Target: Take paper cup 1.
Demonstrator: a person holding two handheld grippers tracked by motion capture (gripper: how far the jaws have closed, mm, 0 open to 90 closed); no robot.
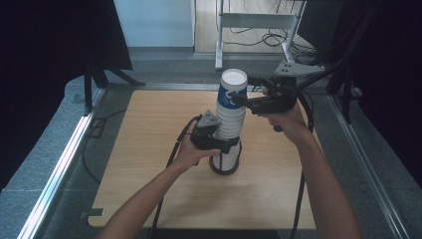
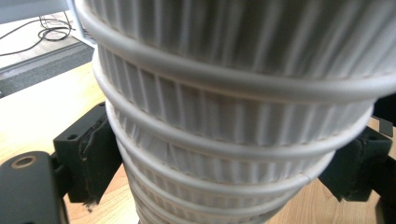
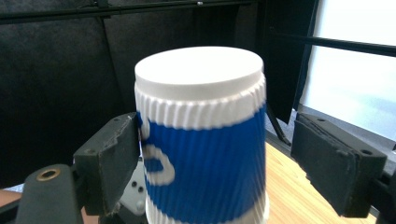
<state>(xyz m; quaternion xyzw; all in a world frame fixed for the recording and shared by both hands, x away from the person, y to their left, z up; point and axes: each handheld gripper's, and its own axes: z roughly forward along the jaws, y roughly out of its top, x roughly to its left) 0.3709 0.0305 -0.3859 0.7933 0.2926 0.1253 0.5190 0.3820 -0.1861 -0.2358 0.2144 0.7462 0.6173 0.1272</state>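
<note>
A tall stack of white ribbed paper cups (image 1: pixel 229 133) stands upside down near the middle of the wooden table (image 1: pixel 149 149). My left gripper (image 1: pixel 225 145) is shut on the stack's lower part; in the left gripper view both pads (image 2: pixel 100 154) press against the ribbed stack of cups (image 2: pixel 233 140). The top cup (image 1: pixel 232 90) has a blue band with white print. My right gripper (image 1: pixel 238 99) reaches it from the right. In the right gripper view its jaws stand on either side of the top cup (image 3: pixel 205 140): the left pad (image 3: pixel 116 158) touches it, the right pad stands off with a gap.
A dark ring (image 1: pixel 217 168) circles the foot of the stack. Black curtains hang left and right of the table. A white metal frame (image 1: pixel 259 22) and cables lie on the floor beyond the far edge. Cables trail from both grippers over the near edge.
</note>
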